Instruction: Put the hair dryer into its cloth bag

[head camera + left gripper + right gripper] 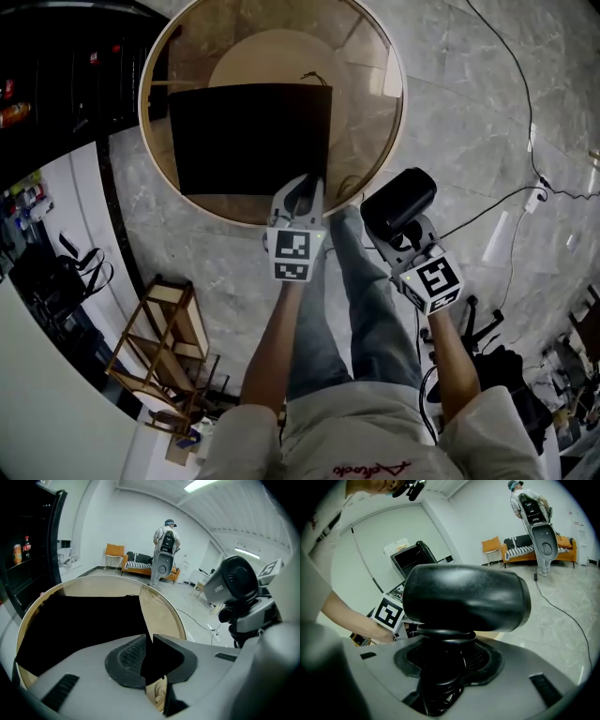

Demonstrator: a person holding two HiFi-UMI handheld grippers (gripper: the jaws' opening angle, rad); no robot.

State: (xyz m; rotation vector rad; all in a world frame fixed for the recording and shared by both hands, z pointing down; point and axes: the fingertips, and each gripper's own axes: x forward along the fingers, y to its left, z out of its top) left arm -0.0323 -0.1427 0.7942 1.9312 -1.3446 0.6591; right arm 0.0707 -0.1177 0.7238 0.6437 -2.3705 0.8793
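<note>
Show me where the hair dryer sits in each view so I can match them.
Head view: hair dryer, right of centre.
Left gripper view: hair dryer, right edge, upper half.
Right gripper view: hair dryer, centre, filling the frame.
Shared landmark: black cloth bag, left of the dryer in head and left gripper views; absent from right gripper view.

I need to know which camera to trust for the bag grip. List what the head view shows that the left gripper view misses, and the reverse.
Head view only: the whole round table, the person's legs and a wooden rack on the floor.
Left gripper view only: the left gripper seen close, shut on an edge of the cloth bag; a distant person near an orange sofa.
Both: the black cloth bag spread on the table, and the hair dryer in the right gripper.
</note>
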